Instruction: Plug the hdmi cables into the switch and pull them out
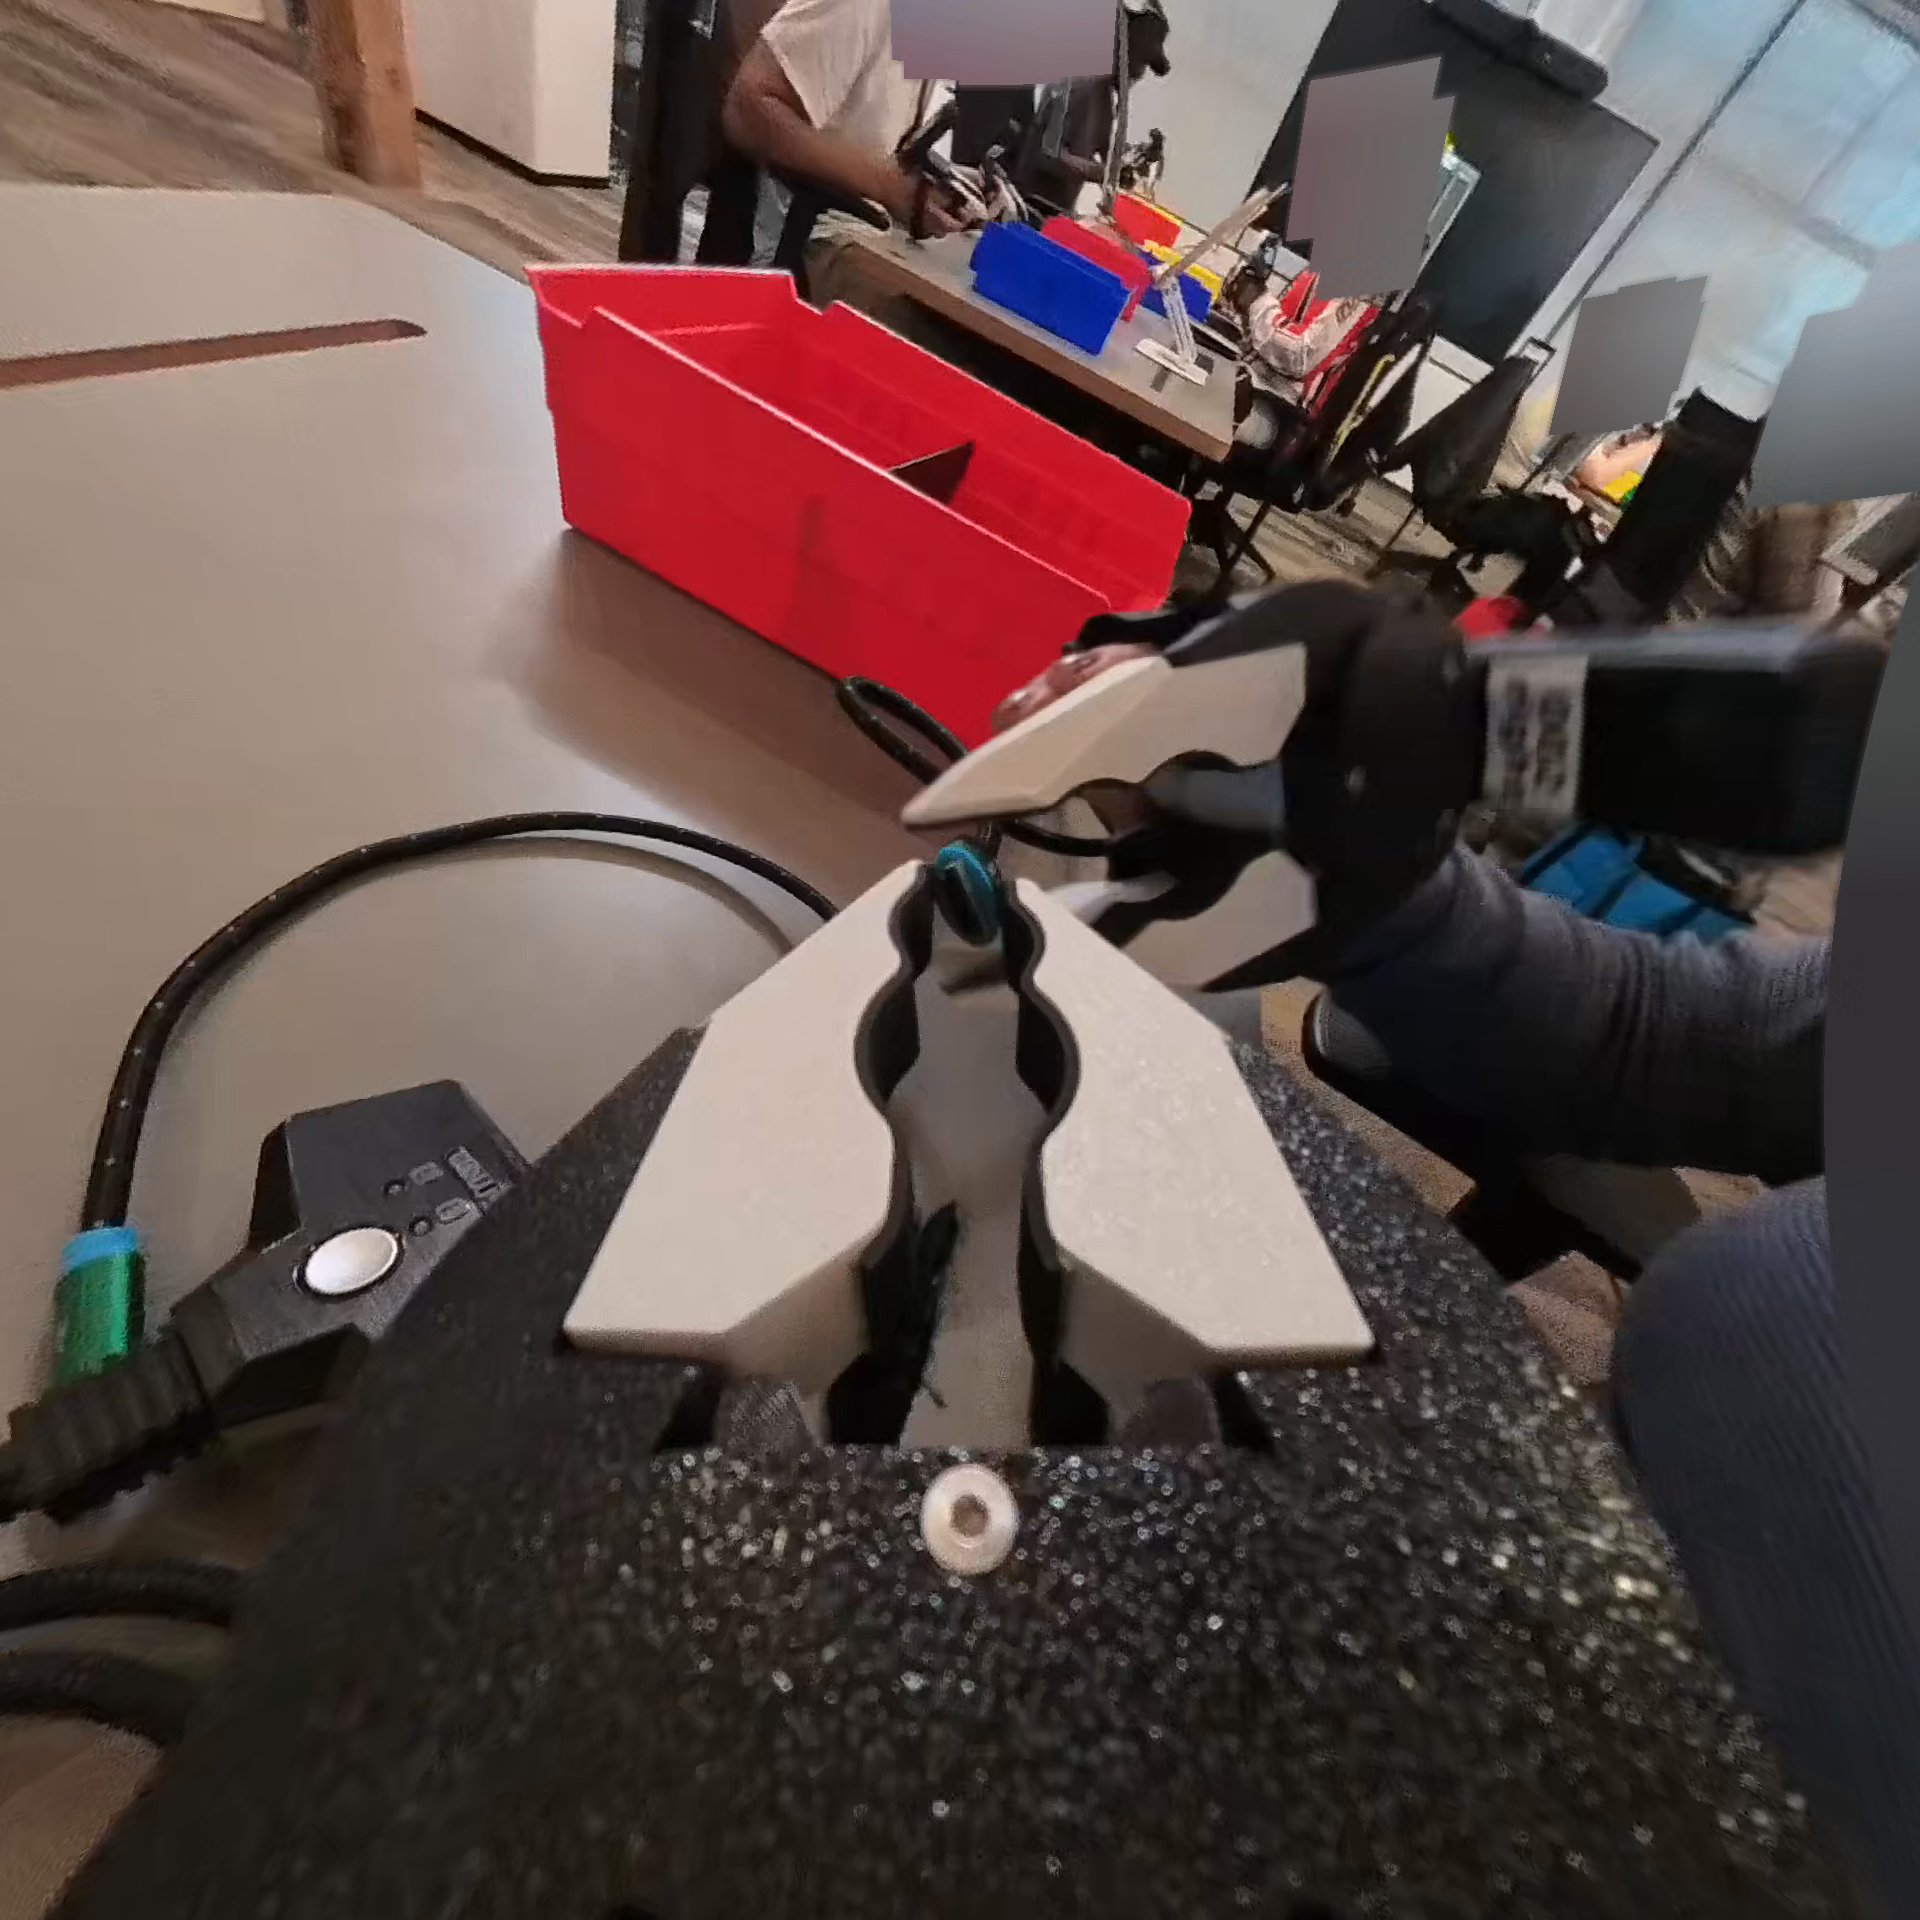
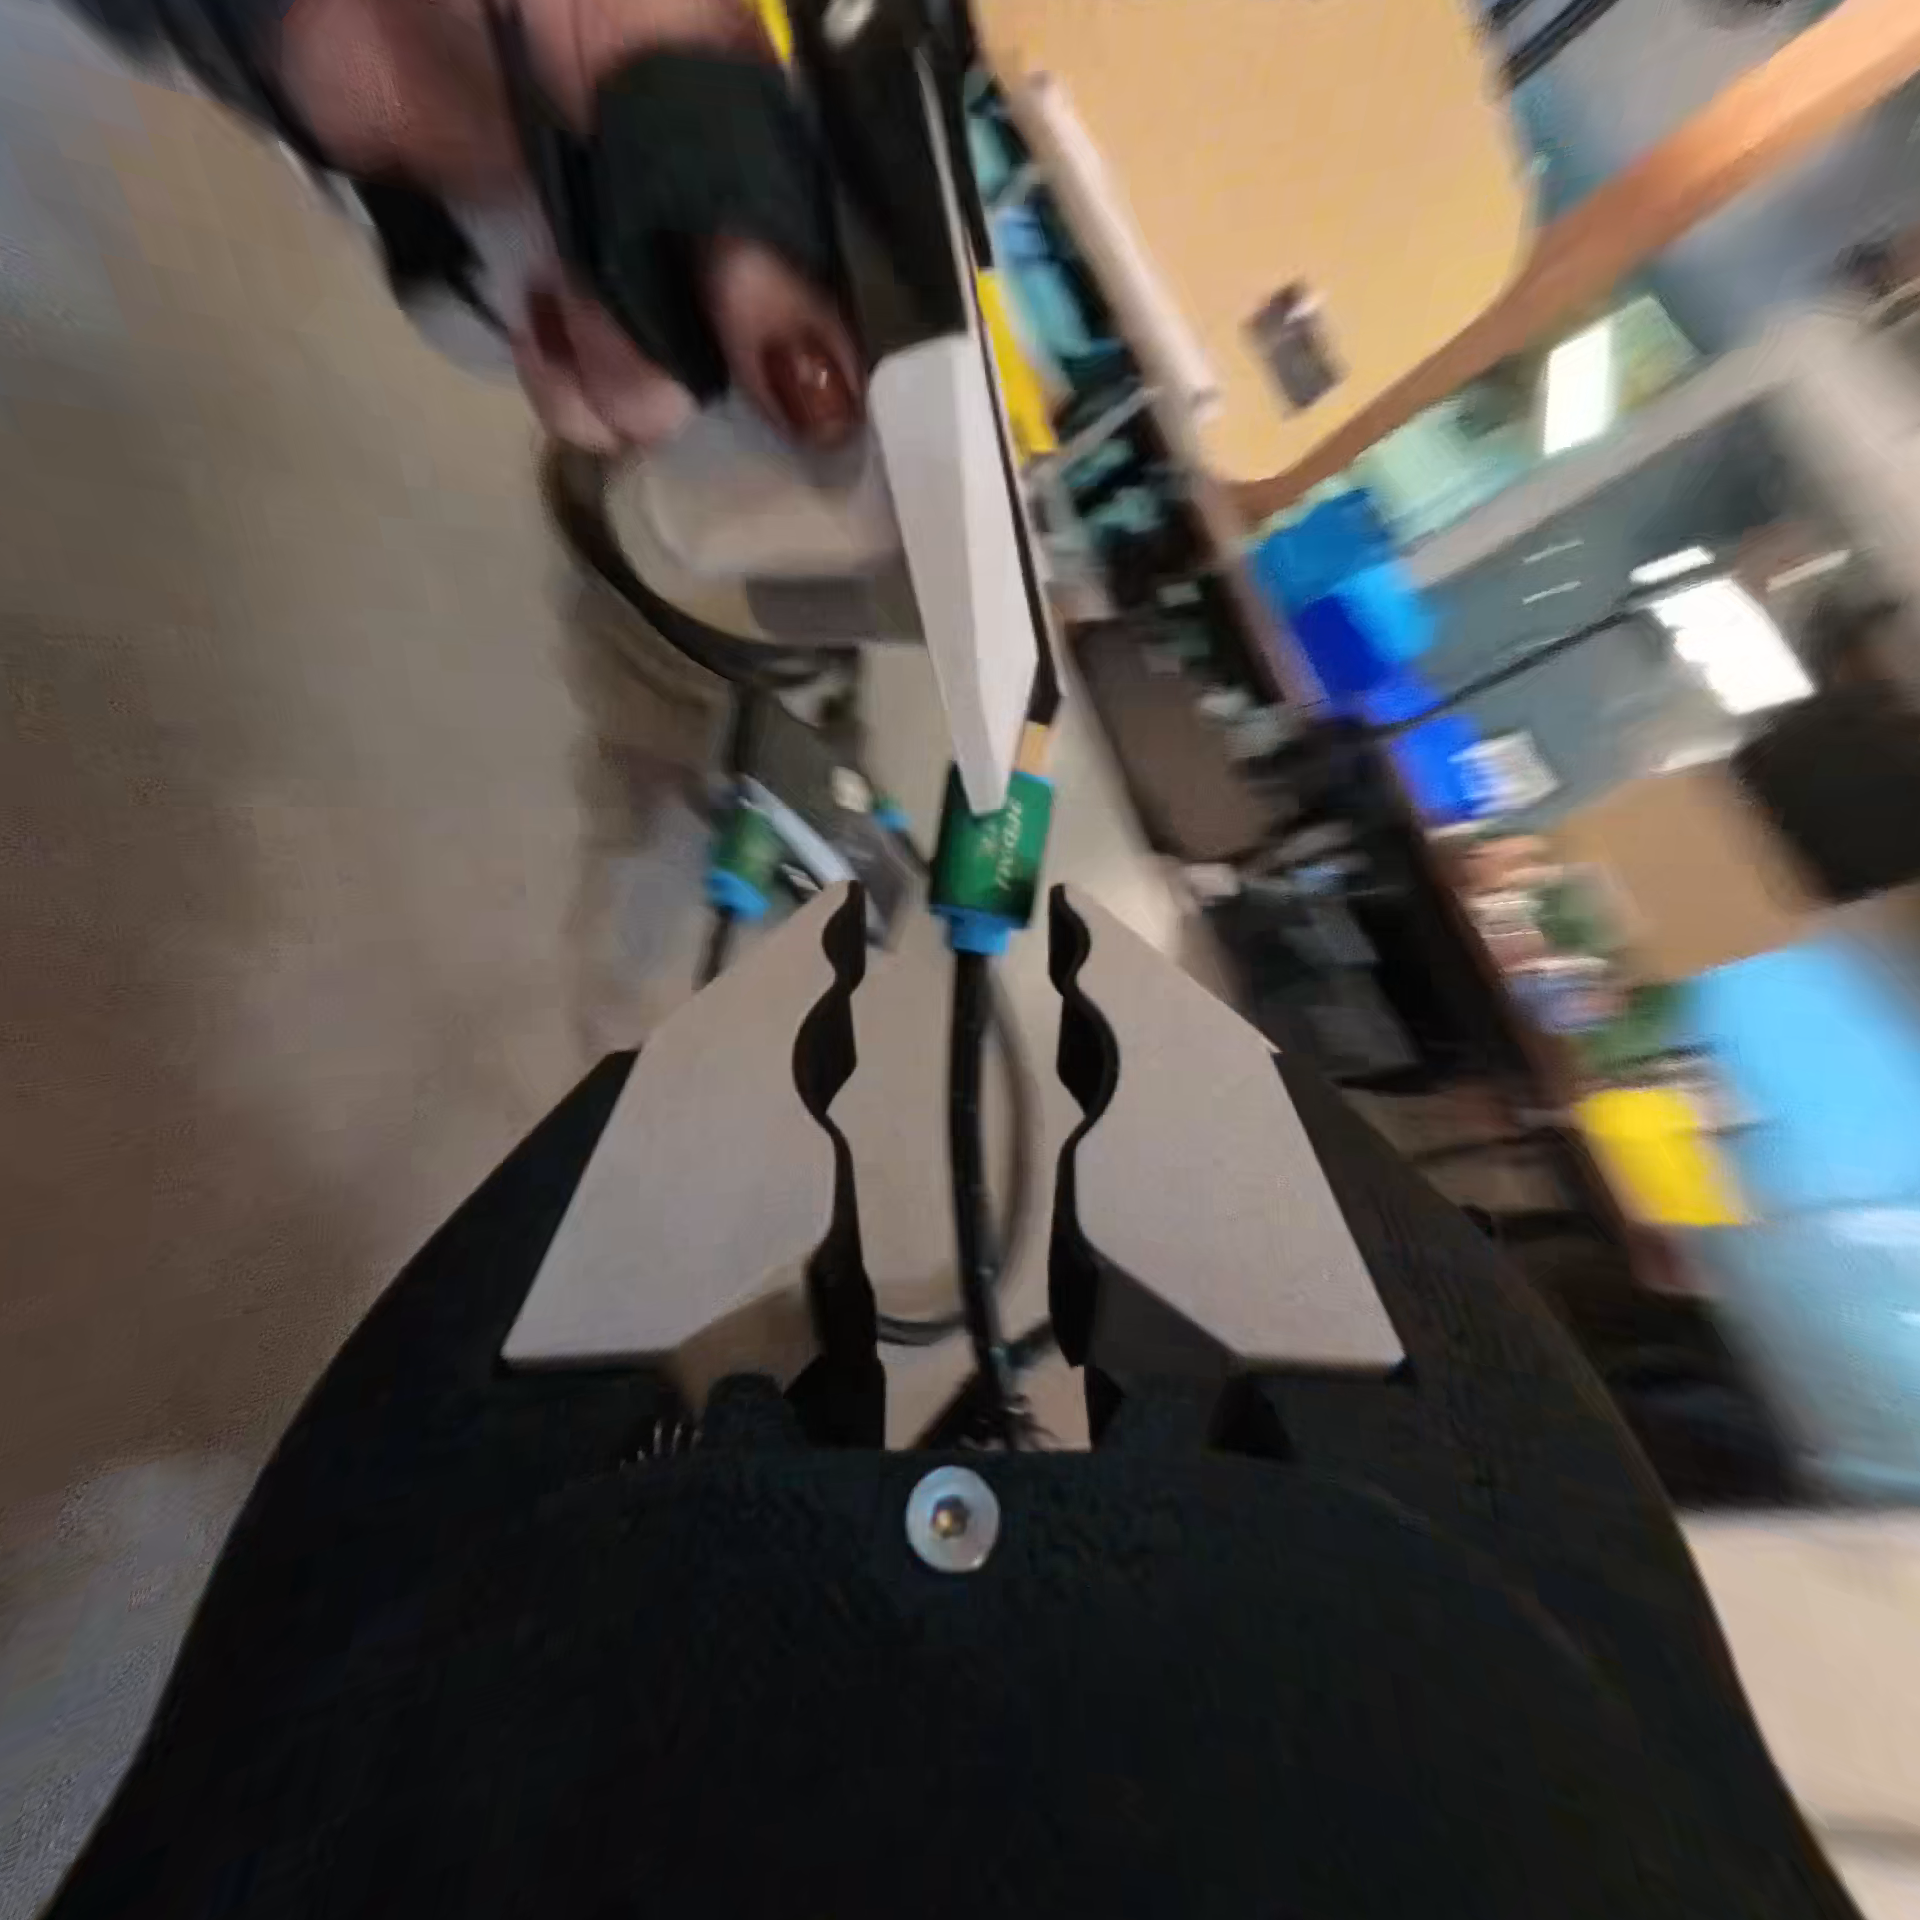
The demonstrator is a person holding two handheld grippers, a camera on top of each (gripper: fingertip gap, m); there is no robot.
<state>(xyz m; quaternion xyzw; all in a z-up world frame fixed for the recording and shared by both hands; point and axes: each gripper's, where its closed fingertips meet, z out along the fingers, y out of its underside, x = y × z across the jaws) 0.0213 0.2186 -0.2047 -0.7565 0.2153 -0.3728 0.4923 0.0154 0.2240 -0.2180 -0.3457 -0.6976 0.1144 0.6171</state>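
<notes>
Between my right hand-held gripper's parted fingers hangs the green plug, pinched by my left hand-held gripper for handover.

1. A red plastic bin sits on the beige table at about 12 o'clock in the left wrist view, with a dark divider inside it.
2. Toward 1 o'clock stands a second table bearing a blue bin with red and yellow bins beside it.
3. A person in a white shirt stands at that table's far side.
4. The right wrist view is blurred; shelving with blue bins lies at 2 o'clock.
</notes>
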